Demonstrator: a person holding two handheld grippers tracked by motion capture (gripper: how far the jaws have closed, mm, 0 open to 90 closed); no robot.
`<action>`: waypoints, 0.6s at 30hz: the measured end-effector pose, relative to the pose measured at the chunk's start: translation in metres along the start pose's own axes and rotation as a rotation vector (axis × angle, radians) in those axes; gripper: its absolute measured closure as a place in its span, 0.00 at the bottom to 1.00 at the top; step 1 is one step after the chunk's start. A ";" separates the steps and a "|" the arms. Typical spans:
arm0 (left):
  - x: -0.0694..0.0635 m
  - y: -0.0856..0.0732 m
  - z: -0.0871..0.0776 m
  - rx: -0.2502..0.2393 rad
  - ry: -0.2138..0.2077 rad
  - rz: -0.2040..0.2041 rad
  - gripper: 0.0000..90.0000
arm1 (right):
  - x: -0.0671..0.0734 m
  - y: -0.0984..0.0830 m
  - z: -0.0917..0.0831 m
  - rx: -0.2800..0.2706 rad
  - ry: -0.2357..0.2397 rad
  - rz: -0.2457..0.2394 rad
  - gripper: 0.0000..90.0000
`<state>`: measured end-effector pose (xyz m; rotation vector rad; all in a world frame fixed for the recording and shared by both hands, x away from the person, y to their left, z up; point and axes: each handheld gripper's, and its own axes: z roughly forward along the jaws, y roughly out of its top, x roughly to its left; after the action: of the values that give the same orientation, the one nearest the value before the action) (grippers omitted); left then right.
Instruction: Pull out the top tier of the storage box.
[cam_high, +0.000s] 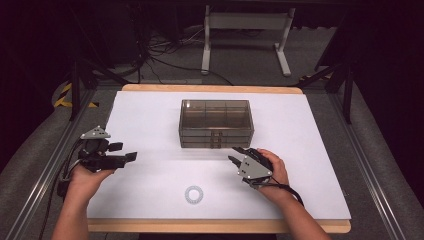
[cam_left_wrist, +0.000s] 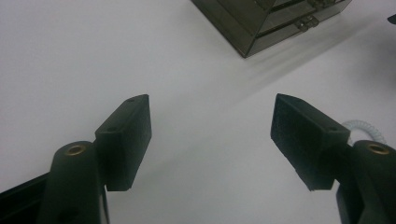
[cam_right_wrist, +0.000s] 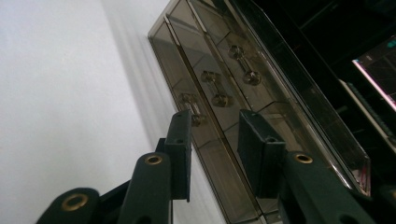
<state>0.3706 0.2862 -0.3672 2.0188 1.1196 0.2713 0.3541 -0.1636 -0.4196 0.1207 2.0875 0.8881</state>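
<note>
Smoked translucent plastic: one drawer cabinet (cam_high: 216, 123), standing mid-worktop (cam_high: 310, 150) on white sheeting edged with pale wood. High view: two claws. Left claw (cam_high: 131, 156) sits well left of the cabinet, held by the left hand (cam_high: 82, 180), jaws pointing right with a gap between them. Right claw (cam_high: 235, 156) lies just before the cabinet's front right part, held by the right hand (cam_high: 272, 172); its spread cannot be told here. One white coiled ring (cam_high: 194, 194) lies on the sheet between the two hands, nearer the person. Beyond the worktop: one white frame stand (cam_high: 245, 35) and loose cables (cam_high: 165, 50) on the floor.

Left gripper view: jaws wide apart, nothing between them but bare white surface. Cabinet corner (cam_left_wrist: 271, 21) ahead and to the right; ring (cam_left_wrist: 364, 130) partly hidden behind the right jaw.

Right gripper view: jaws set narrow, nothing held, close to the cabinet's front (cam_right_wrist: 243, 93). Three small knob handles (cam_right_wrist: 219, 99) counted. Drawers look empty through the walls.
</note>
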 end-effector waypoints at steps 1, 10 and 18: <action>0.000 0.000 0.000 0.001 0.003 -0.001 0.33 | 0.002 0.000 0.001 0.004 -0.010 -0.011 0.73; -0.001 0.001 -0.002 -0.014 0.011 0.002 0.33 | 0.018 0.007 0.006 0.081 -0.109 -0.152 0.76; 0.000 0.001 -0.002 -0.026 0.022 -0.012 0.34 | 0.028 0.016 0.011 0.137 -0.172 -0.256 0.79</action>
<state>0.3699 0.2871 -0.3652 1.9903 1.1366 0.3009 0.3409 -0.1350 -0.4327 0.0015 1.9482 0.5616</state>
